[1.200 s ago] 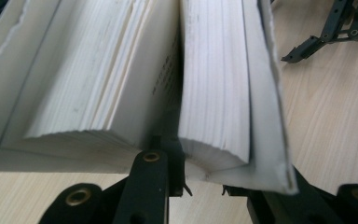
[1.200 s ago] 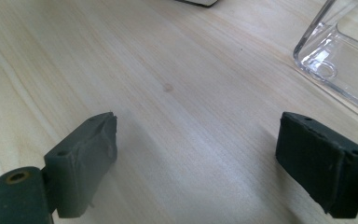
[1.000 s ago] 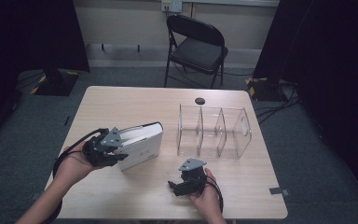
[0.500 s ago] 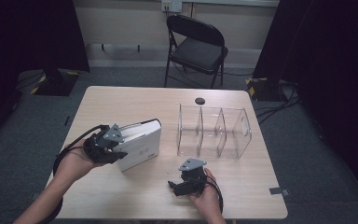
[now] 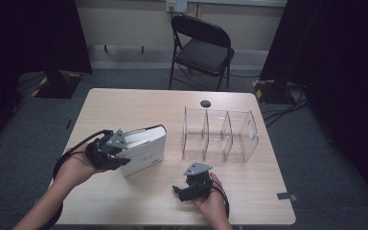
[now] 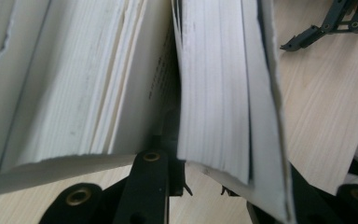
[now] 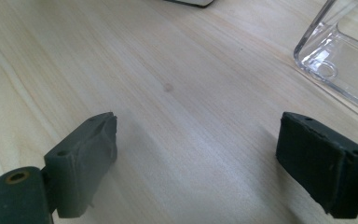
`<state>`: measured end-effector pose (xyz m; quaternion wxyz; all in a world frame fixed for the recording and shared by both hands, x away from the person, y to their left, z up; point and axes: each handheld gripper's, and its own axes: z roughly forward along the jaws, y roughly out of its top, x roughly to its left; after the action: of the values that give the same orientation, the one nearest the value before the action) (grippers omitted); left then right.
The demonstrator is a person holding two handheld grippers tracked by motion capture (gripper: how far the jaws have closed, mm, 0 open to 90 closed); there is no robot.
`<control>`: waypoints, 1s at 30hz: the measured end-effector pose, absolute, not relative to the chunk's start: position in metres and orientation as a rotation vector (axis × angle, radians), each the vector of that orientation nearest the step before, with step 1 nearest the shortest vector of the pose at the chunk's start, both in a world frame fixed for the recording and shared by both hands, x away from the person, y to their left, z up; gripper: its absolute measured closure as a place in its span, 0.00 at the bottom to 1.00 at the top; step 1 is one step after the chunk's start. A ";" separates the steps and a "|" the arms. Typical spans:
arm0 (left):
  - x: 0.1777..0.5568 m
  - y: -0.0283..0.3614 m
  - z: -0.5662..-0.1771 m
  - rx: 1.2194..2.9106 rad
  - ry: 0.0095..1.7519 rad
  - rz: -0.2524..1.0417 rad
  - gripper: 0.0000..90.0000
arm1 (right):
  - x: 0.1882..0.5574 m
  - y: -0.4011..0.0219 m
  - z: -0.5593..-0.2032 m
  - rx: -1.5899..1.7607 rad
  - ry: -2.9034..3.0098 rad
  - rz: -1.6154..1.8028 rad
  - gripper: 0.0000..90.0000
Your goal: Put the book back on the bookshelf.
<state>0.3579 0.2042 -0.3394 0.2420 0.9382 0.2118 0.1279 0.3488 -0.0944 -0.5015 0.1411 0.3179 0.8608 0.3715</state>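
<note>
A thick white book [image 5: 146,148] rests tilted on the left half of the wooden table [image 5: 124,103], its page edges facing the person. My left gripper [image 5: 120,152] is shut on the book. In the left gripper view one black jaw sits between the pages [image 6: 98,93] and the other lies outside the cover, so a block of pages [image 6: 214,93] and the cover are clamped. My right gripper [image 5: 179,190] lies near the table's front edge, open, with bare wood between its pads [image 7: 86,149]. It also appears at the top right of the left gripper view [image 6: 335,18].
A clear plastic divider rack [image 5: 220,136] stands right of the book, and its corner [image 7: 340,51] lies just ahead of my right gripper. A small black disc [image 5: 205,103] sits near the far edge. A folding chair [image 5: 203,48] stands beyond the table.
</note>
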 end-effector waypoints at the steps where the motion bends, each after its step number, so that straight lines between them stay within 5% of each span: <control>1: 0.358 0.205 -0.339 2.573 0.577 0.332 0.83 | 0.349 -0.094 -0.502 0.918 2.485 1.073 0.13; 30: 0.346 0.214 -0.335 2.625 0.463 0.268 0.83 | 0.348 -0.094 -0.502 0.927 2.481 1.073 0.13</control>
<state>0.3459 0.2142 -0.3354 0.2293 0.9537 0.1684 0.0973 0.3482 -0.0939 -0.5016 0.1414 0.3213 0.8595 0.3716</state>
